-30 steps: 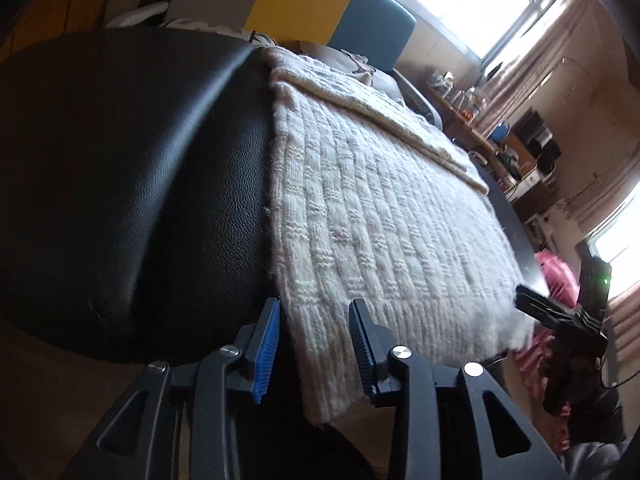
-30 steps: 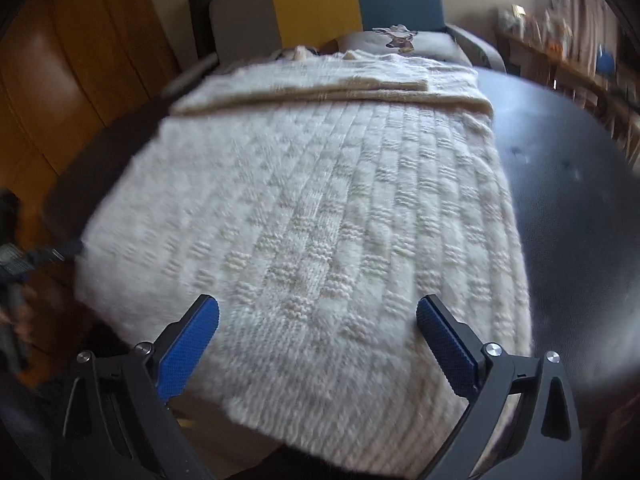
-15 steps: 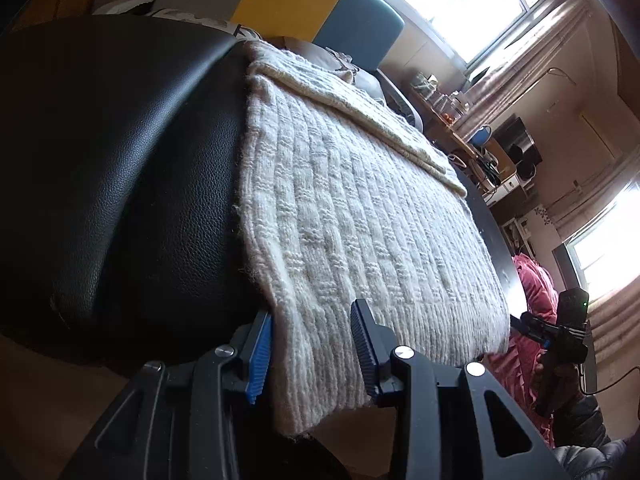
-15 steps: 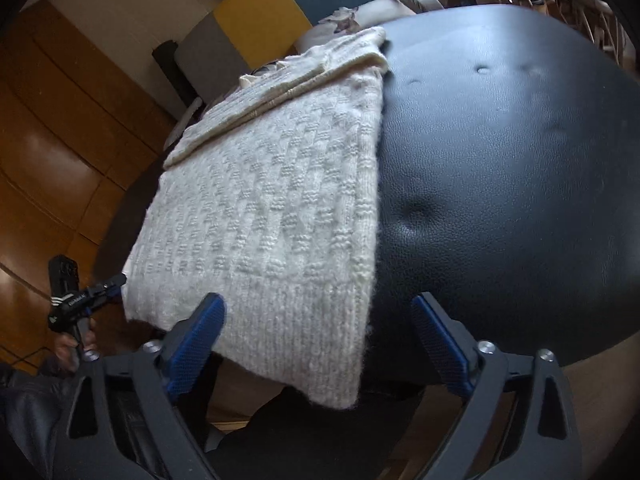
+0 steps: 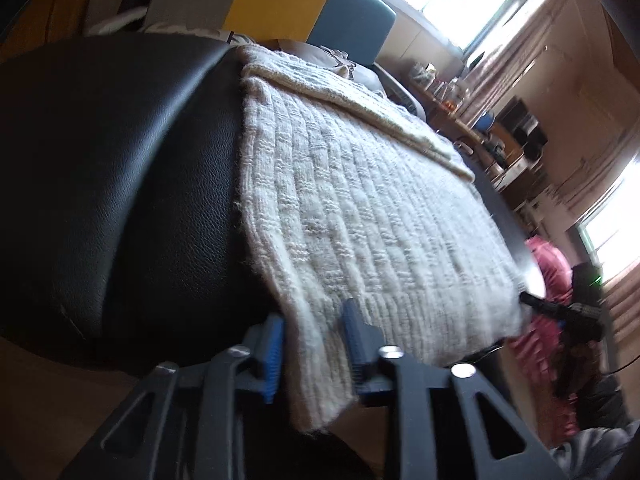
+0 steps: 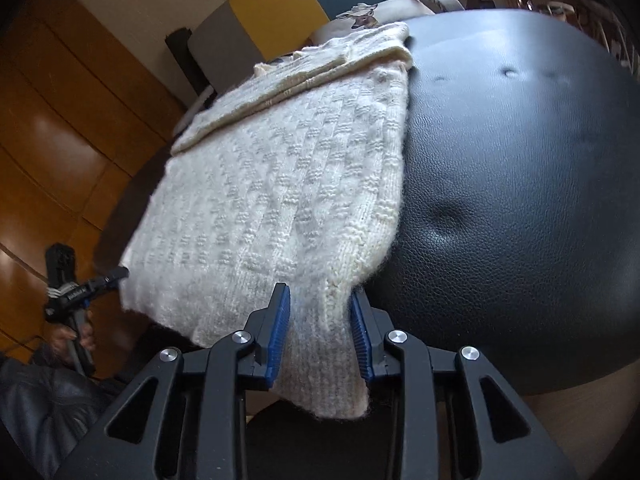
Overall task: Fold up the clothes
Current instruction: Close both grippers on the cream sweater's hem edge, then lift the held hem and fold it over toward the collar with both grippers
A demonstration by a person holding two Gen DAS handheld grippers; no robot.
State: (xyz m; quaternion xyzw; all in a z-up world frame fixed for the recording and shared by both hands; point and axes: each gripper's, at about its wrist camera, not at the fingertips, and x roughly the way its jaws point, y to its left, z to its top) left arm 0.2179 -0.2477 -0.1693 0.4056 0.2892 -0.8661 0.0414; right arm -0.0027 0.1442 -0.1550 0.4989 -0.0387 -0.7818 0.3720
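A cream knitted sweater (image 5: pixel 360 208) lies flat on a black leather top (image 5: pixel 120 160), its far part folded over and its ribbed hem hanging off the near edge. In the left wrist view, my left gripper (image 5: pixel 314 344) is closing, and the hem's left corner fills the gap between its blue pads. In the right wrist view, my right gripper (image 6: pixel 320 328) is closing too, and the right hem corner of the sweater (image 6: pixel 280 184) is bunched between its pads. Each view shows the other gripper at the opposite corner: the right gripper (image 5: pixel 528 300) and the left gripper (image 6: pixel 120 272).
Chairs with yellow (image 5: pixel 280 4) and blue backs stand beyond the far edge. A cluttered shelf (image 5: pixel 460 88) runs under the windows. Pink cloth (image 5: pixel 548 280) lies past the right edge. Wooden panelling (image 6: pixel 60 120) is on the left, and bare leather (image 6: pixel 520 200) lies right of the sweater.
The right gripper slid along the hem to the right corner and its wide jaws narrowed onto it. The left gripper's jaws narrowed slightly around the left corner.
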